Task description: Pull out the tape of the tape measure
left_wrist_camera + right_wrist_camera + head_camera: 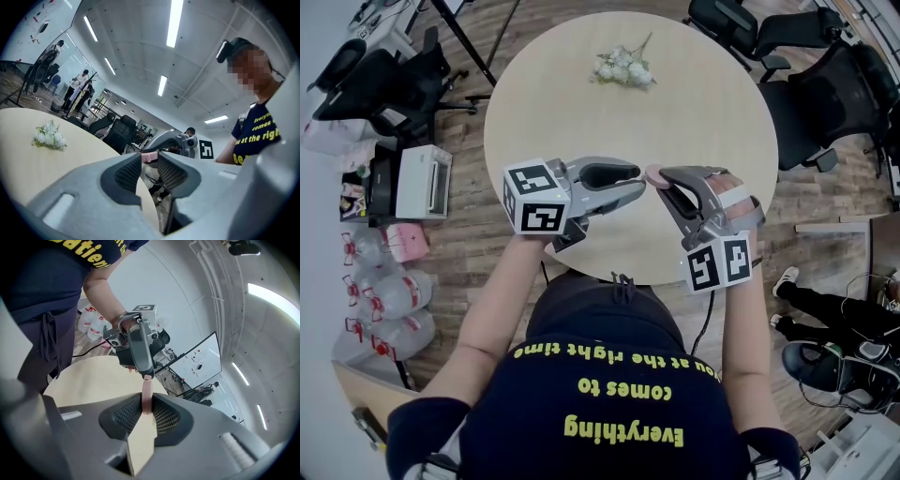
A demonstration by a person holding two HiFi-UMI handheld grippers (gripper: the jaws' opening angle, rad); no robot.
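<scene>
The small pink tape measure (pixel 655 173) is in the air above the near edge of the round pale wooden table (pixel 694 103), between the tips of the two grippers, which point at each other in front of the person. The right gripper (pixel 667 180) comes from the right side and holds the tape measure. In the right gripper view its two ribbed pads are closed on the pink body, which stands edge-on between them and reaches out past the jaw tips. The left gripper (pixel 642 181) comes from the left side and meets the far end of the same pink thing. In the left gripper view the pink piece fills the narrow gap at the very tips of the jaws and touches both of them, so these jaws are closed on it, while lower down the pads keep a small gap. I cannot tell if this end is the tab of the tape or a part of the case, and no length of pulled-out tape shows between the two grippers. On the far side of the table lies a small bunch of white flowers (pixel 623 67), well apart from the grippers. Black office chairs (pixel 825 94) stand around the table on the wooden floor.
</scene>
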